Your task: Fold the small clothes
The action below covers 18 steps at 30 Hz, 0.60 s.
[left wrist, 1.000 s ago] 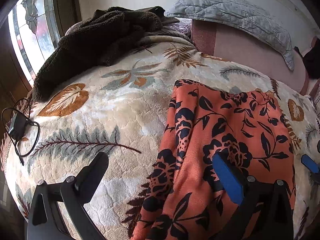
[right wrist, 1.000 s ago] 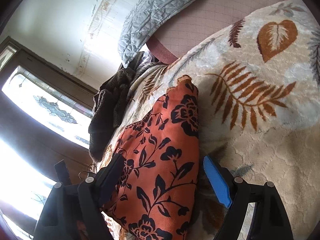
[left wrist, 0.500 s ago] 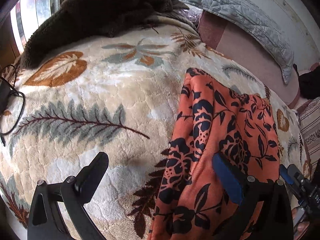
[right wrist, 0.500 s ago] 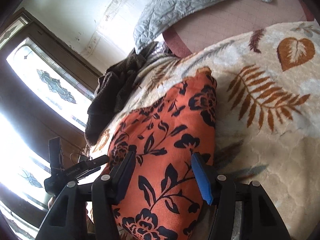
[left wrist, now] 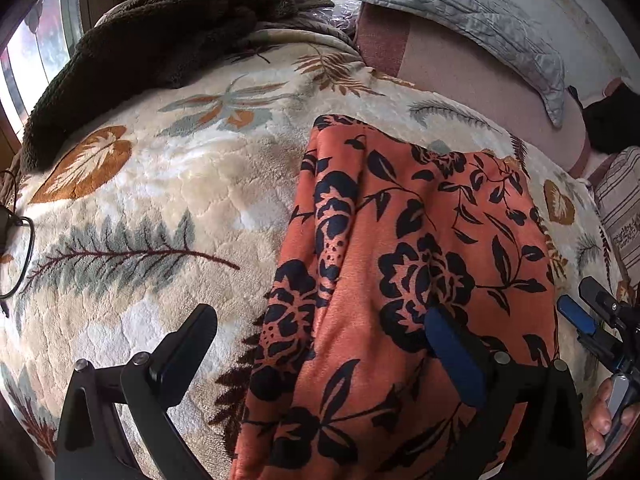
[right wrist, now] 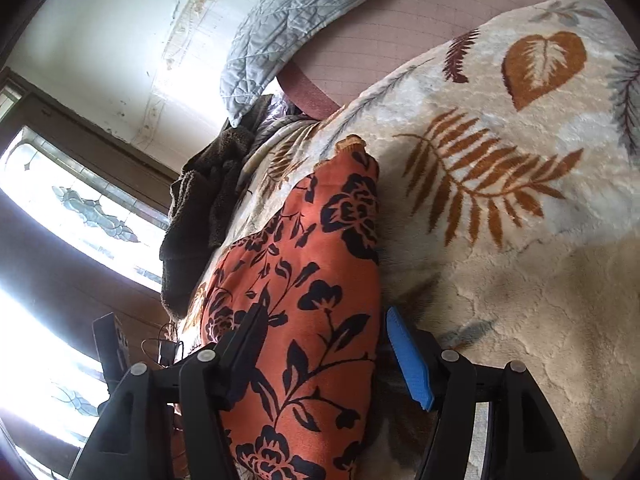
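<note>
The left gripper (left wrist: pixel 320 348) was wide open, one finger over the orange flowered cloth (left wrist: pixel 400 260) and one over the leafy blanket (left wrist: pixel 160 200). The right gripper (right wrist: pixel 324 344) was open too, with the cloth's edge between its fingers. The cloth looked soft, light and floppy, best pinched at an edge. It lay flat, stretching away ahead of both grippers.

Light source: daylight through the stained-glass window (right wrist: pixel 84 216), blown out white in the right wrist view.
Shadows: soft, beside the orange floral garment (right wrist: pixel 304 280).
Distortion: strong fisheye curve, dark vignetted corners.
Focus: mostly sharp.
</note>
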Tool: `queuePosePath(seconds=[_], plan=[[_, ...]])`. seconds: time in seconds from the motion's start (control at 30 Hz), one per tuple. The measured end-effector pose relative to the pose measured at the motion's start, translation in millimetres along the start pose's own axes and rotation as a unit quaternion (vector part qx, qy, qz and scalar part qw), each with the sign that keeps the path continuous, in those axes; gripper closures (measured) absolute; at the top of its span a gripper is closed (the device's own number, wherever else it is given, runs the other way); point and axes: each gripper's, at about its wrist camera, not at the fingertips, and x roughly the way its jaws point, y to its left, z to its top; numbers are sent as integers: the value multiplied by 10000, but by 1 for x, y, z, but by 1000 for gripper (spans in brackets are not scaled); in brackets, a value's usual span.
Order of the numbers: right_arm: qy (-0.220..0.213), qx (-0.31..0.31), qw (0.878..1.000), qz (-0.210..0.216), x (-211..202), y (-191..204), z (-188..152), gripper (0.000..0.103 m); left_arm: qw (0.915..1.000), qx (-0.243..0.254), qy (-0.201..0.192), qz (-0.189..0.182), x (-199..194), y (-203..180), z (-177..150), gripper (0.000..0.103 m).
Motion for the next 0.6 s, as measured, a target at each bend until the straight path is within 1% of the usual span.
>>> queuePosePath(seconds=[0.07,0.13,0.2,0.27,0.4,0.6], plan=[[40,18,10000,-35,1,-2,1,36,9999,122,12,30,1,-7,0,0],[111,21,9999,-83,4,-3,0,35,9995,272,10,132,2,-13,-1,0],[175,53,9997,-155,7,-7,0,32,9993,356,7,136,4,-17,0,0],[247,132,9994,-205,12,-12,-1,31,9993,364,5,119,6,-17,1,0],[408,319,9985,-167,21,-21,-2,31,9996,279,41,82,8,-15,2,0],[516,314,9982,-45,30,-18,-2,30,9996,252,66,55,10,-14,2,0]])
